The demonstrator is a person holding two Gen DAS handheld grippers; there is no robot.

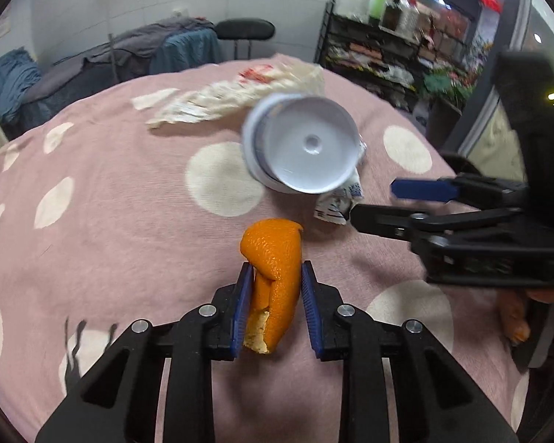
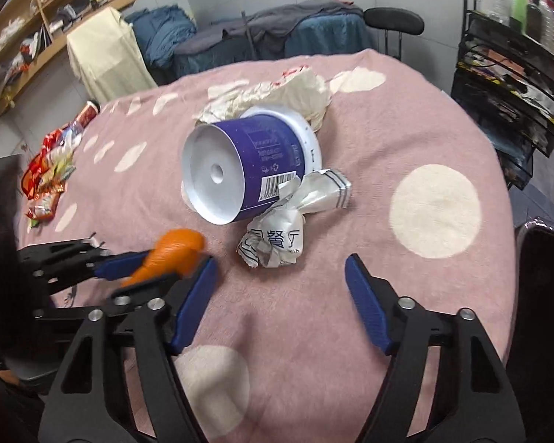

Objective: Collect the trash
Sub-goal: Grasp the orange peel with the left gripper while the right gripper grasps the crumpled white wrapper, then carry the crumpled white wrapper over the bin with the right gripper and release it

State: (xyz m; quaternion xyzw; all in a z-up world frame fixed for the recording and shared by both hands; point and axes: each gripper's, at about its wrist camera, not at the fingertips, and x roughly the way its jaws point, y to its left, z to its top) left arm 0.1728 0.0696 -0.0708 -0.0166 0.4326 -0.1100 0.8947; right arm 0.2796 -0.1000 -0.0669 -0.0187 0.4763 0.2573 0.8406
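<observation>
my left gripper (image 1: 273,277) pinches an orange peel (image 1: 275,258) above the pink tablecloth (image 1: 110,221), ready to bin; my right gripper (image 2: 280,265) gapes empty toward crumpled paper (image 2: 273,240) beside a tipped cup (image 2: 247,170)

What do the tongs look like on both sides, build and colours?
Both match: left tongs and right tongs have matte black plastic linkage arms with cut-out slots, silver pivot bolts, and blue ribbed pads lining the fingers. No cables or markings visible.
</observation>
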